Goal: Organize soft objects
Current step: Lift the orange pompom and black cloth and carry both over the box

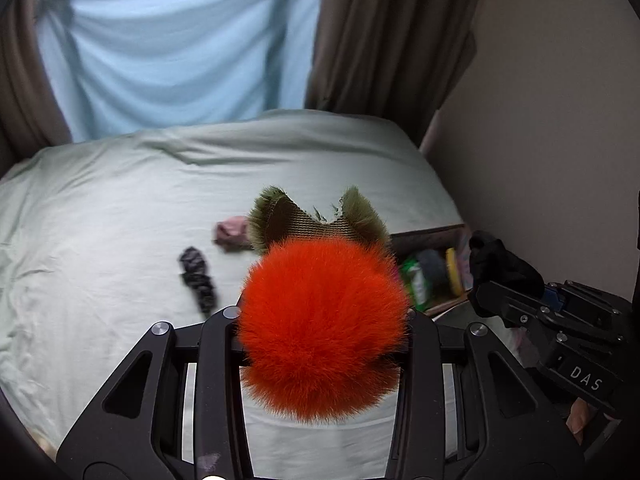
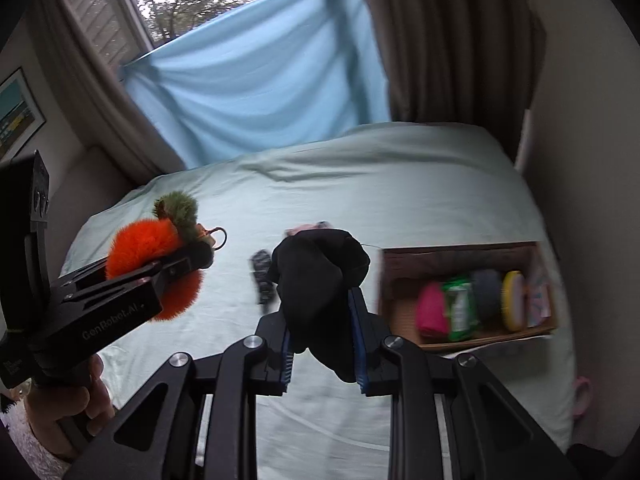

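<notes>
Two markings: "GenRobot.AI" on left gripper [image 2: 188, 264], "DAS" on right gripper [image 1: 486, 280].

2 wrist fisheyes look steeply down, close over 1 shared bed [image 1: 120, 208] and box [image 2: 460, 258].

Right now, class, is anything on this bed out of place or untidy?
Yes. Two soft items lie loose on the bed sheet: a dark patterned piece and a pink piece, both outside the cardboard box where other soft things stand in a row.
</notes>
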Tool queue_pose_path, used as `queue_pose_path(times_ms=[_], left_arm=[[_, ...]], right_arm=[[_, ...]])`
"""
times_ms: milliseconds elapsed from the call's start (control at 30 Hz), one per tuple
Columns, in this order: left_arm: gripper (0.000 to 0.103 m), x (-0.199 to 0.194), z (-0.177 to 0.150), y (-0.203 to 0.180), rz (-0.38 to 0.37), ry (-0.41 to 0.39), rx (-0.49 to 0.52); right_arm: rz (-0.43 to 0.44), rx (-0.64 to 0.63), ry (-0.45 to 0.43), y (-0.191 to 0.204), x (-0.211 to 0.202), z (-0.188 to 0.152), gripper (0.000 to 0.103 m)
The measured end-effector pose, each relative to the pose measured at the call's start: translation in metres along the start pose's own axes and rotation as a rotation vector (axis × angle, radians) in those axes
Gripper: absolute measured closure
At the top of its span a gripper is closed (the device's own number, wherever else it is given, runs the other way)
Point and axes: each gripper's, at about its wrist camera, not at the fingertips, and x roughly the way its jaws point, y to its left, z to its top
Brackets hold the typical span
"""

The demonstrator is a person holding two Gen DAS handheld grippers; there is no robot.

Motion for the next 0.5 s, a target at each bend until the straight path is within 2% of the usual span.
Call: queue_pose_path(times_ms=[267,500], left_arm=[[0.07,0.067,0.008,-0.064,-0.019,0.073,-0.026],[0.07,0.144,0.005,-0.089,0.008,0.165,-0.065]], right_arm=[[-0.049,0.03,0.025,-0.088,0.0,0.021,0.081],[-0.045,0.053,0.104,-0.151,0.046,0.035,0.081]])
